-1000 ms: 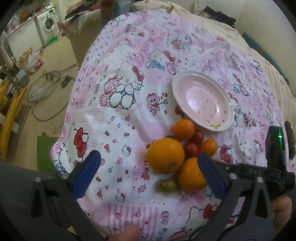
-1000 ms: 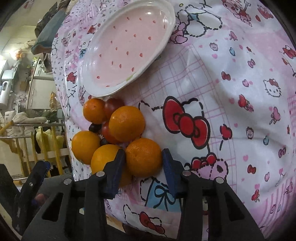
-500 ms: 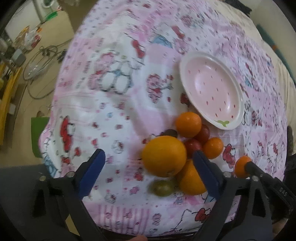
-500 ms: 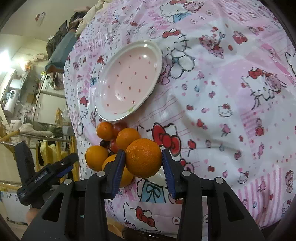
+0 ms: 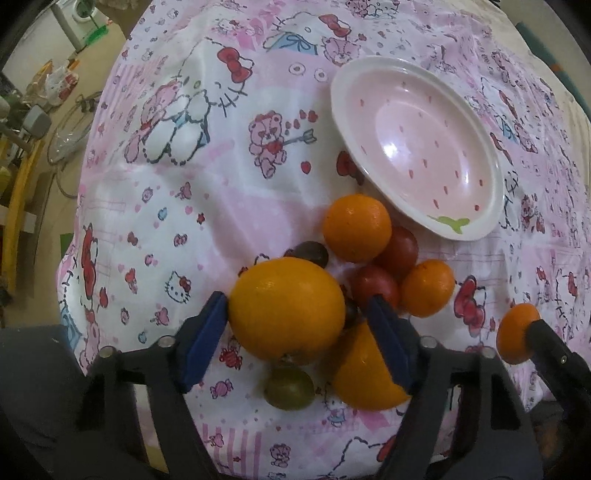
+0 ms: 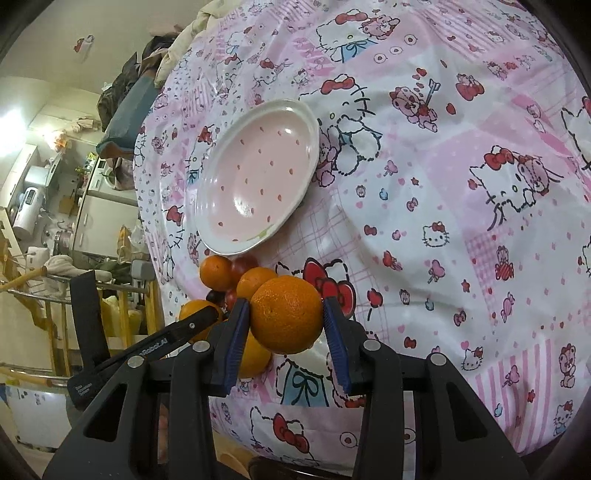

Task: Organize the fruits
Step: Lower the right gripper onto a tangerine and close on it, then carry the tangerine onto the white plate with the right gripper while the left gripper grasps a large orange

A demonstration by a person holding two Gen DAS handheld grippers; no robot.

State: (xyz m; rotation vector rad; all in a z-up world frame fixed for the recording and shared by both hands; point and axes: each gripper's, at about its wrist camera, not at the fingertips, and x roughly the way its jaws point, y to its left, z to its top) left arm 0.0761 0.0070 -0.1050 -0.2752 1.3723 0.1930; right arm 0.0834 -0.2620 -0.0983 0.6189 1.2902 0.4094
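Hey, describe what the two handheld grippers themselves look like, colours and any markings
Both the left gripper and right gripper have matte black plastic frames with cut-out openings, silver pivot screws and flat blue pads. The left one's side, seen from the right camera, carries small white lettering.

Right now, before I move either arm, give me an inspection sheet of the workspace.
Surface: pink patterned cloth, uneven.
Job's things: plate empty; fruit pile beside it on the cloth, with oranges, red fruits and one green fruit.
Clutter: nothing seen.
Grippers: left gripper open, fingers flanking the large orange; right gripper shut on the small orange.
Cables: cable loop on the floor.
Surroundings: washing machine, yellow frame.
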